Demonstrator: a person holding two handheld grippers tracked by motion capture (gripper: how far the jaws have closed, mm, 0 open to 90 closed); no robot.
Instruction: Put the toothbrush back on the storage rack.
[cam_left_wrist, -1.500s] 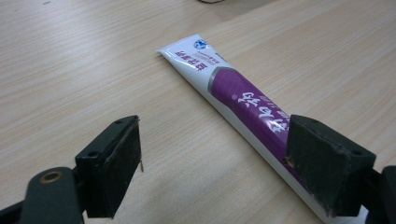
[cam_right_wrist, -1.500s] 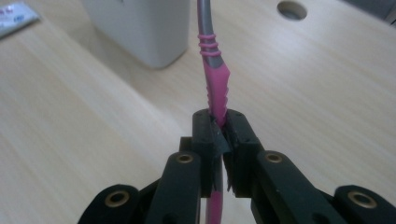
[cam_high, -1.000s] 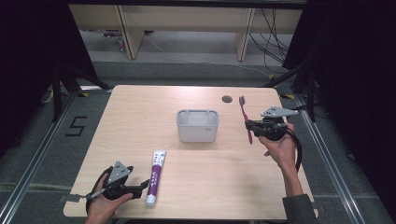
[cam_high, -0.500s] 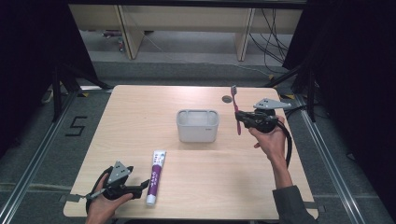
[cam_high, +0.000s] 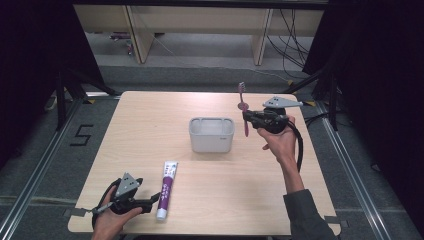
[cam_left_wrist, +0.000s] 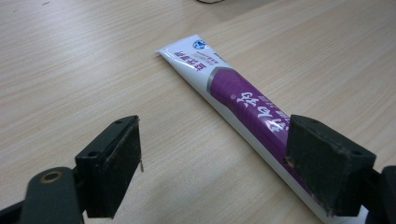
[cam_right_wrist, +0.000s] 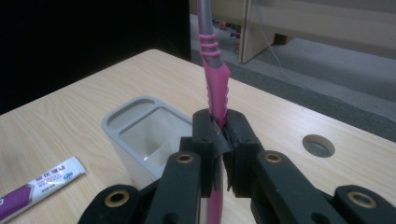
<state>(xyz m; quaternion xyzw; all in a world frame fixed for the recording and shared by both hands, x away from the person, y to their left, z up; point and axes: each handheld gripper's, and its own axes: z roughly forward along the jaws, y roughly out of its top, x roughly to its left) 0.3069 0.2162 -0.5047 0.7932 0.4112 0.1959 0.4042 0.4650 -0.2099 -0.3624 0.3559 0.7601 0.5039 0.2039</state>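
Note:
My right gripper (cam_high: 248, 119) (cam_right_wrist: 223, 133) is shut on a pink and grey toothbrush (cam_high: 243, 107) (cam_right_wrist: 215, 88), held upright in the air just right of a grey rectangular holder (cam_high: 211, 134) (cam_right_wrist: 140, 135) at the table's middle. A white and purple toothpaste tube (cam_high: 165, 189) (cam_left_wrist: 233, 93) lies flat near the front left. My left gripper (cam_high: 150, 205) (cam_left_wrist: 229, 168) rests low at the tube's near end, open, with its jaws wide apart. In the left gripper view the right jaw stands in front of the tube and the left jaw over bare wood.
The wooden table (cam_high: 150, 125) has a round cable hole (cam_right_wrist: 318, 145) near its far right edge. Behind the table are wooden furniture legs (cam_high: 140, 35) and cables on the floor. Metal rails (cam_high: 350, 175) run along both sides.
The right gripper has carried the toothbrush left and up toward the holder, tipping it from slanted to nearly upright. The left gripper and the tube have stayed put.

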